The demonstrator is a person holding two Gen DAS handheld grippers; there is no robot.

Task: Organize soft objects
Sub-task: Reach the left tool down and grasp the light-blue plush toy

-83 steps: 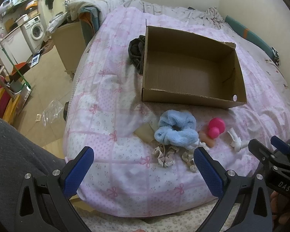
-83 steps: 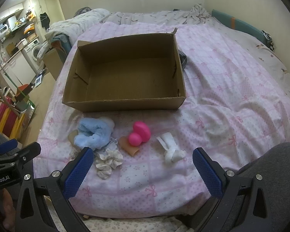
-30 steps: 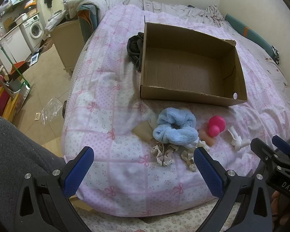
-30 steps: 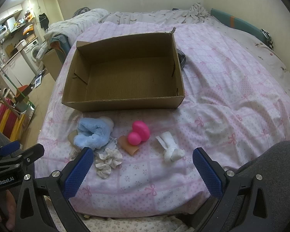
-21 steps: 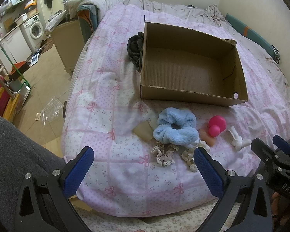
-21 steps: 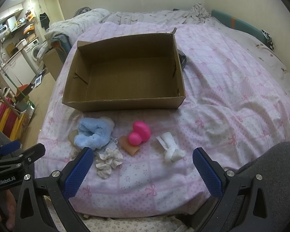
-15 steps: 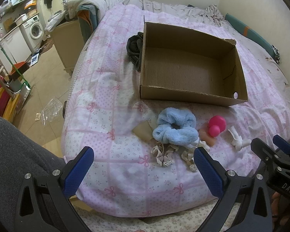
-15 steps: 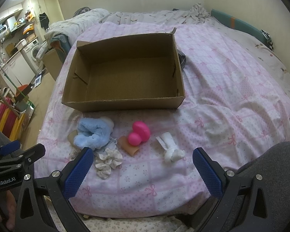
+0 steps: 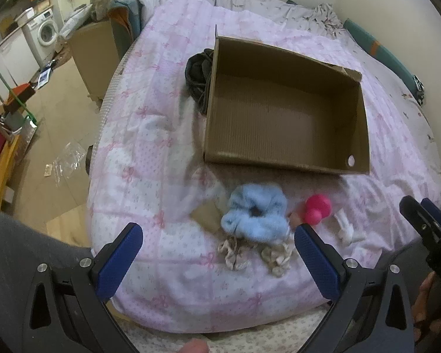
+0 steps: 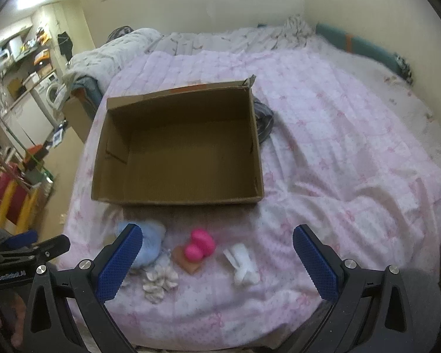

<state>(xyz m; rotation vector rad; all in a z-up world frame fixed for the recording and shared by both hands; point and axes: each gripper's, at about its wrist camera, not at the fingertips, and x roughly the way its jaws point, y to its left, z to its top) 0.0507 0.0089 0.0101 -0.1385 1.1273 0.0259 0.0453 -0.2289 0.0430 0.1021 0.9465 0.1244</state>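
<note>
Both views nearer the cardboard box (image 9: 285,111)

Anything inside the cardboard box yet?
No. The cardboard box shows only bare corrugated floor in both views. The strip of floor just behind its near wall is hidden.

Colours on the bed
Brown box (image 10: 176,200) on a pink bow-patterned quilt (image 10: 338,153); light-blue scrunchie (image 9: 254,216), hot-pink toy (image 10: 200,247), white cloth (image 10: 244,264), cream scrunchie (image 10: 158,279).
</note>
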